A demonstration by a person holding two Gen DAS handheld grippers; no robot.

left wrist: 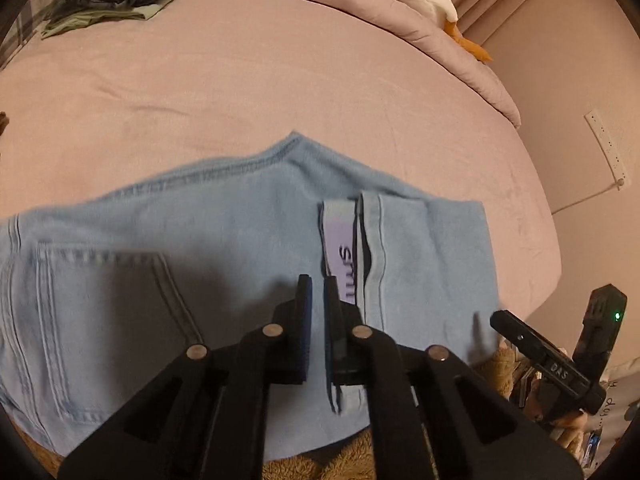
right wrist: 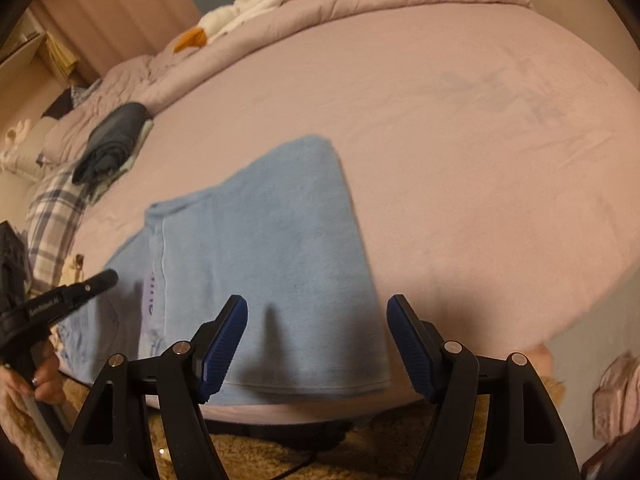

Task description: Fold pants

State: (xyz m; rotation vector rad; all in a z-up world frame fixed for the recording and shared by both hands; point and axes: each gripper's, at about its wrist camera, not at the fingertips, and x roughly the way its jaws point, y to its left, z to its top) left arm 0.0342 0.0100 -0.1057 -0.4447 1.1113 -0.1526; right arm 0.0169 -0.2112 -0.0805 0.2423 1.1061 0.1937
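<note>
Left tool (left wrist: pixel 318 286) was pinched shut over the jeans (left wrist: pixel 224 248), apparently nipping cloth. Right tool (right wrist: pixel 317 316) stood wide above the folded jeans on the bed (right wrist: pixel 460 128). Best lift both edges evenly.

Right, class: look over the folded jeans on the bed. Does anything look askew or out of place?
Yes. On the light blue jeans, the far edge peaks unevenly instead of lying straight, and a purple label with its inner hem shows beside the folded-over leg, so the layers are not squared up.
</note>
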